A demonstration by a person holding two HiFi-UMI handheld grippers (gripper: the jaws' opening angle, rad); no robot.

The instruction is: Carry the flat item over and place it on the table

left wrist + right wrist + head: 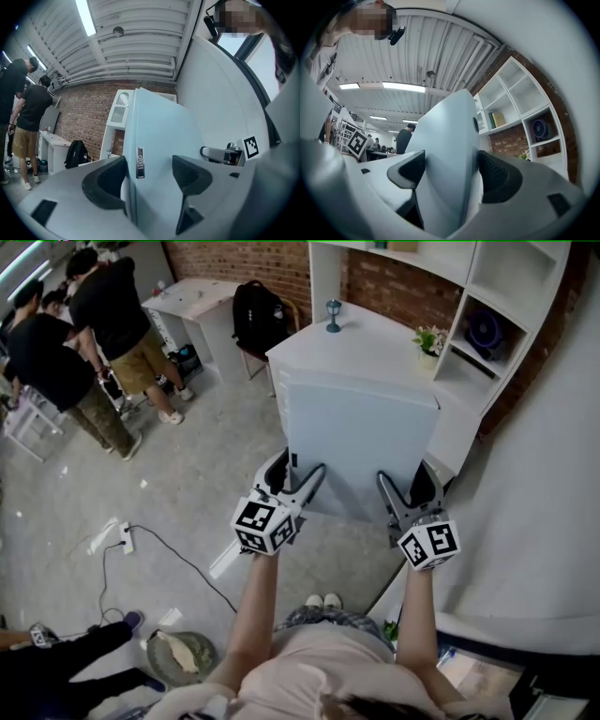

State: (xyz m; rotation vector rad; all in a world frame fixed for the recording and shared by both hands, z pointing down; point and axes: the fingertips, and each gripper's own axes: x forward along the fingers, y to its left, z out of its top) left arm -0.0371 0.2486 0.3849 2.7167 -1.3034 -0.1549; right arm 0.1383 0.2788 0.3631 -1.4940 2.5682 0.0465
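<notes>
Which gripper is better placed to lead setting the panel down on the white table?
Left, probably. The left gripper grips the panel at a lower corner beside open floor; the right gripper works close to the shelf unit and the potted plant on the table.

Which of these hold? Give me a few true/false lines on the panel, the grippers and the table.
1. The left gripper and the right gripper both clamp the pale panel. True.
2. The panel lies flat on the floor. False: it is held up in front of the white table.
3. A small blue lamp stands on the table. True.
4. The black backpack sits on that table. False: it is beyond the table, by the brick wall.
</notes>
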